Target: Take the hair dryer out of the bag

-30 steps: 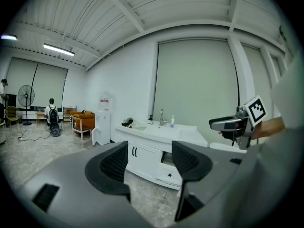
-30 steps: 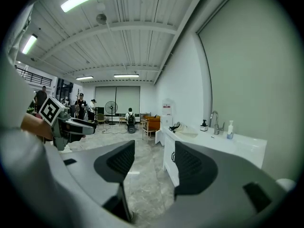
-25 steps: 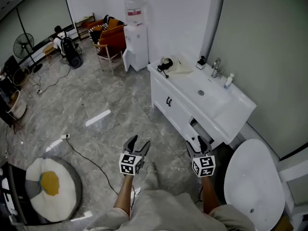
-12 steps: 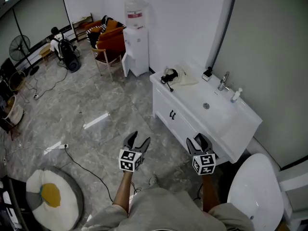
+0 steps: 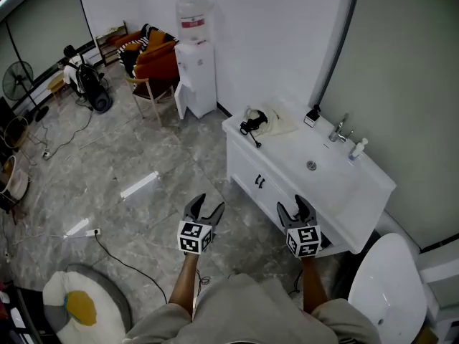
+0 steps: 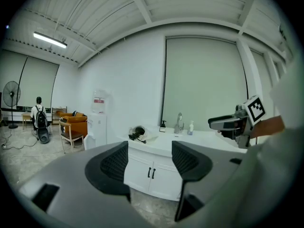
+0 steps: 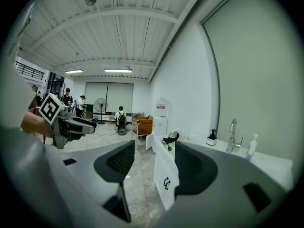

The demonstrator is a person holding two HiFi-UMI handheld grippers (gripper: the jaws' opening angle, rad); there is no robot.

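A black hair dryer (image 5: pixel 253 122) lies half inside a pale cloth bag (image 5: pixel 278 122) at the far left end of the white vanity top (image 5: pixel 287 151); its cord hangs toward the front edge. The same dryer (image 6: pixel 137 133) shows in the left gripper view, and as a small dark shape (image 7: pixel 170 138) in the right gripper view. My left gripper (image 5: pixel 204 208) is open over the floor, short of the vanity. Level with it, my right gripper (image 5: pixel 297 210) is open near the vanity's front edge. Both are empty.
The vanity holds a sink basin (image 5: pixel 313 167), a tap (image 5: pixel 338 126), a soap bottle (image 5: pixel 357 147) and a dark dispenser (image 5: pixel 312 115). A white toilet (image 5: pixel 391 285) is at bottom right. A water dispenser (image 5: pixel 195 63), orange chairs (image 5: pixel 156 59) and floor cables (image 5: pixel 115 256) lie to the left.
Both grippers and the view have moved forward toward the vanity. The bag and dryer now sit nearer. Both grippers stay open.
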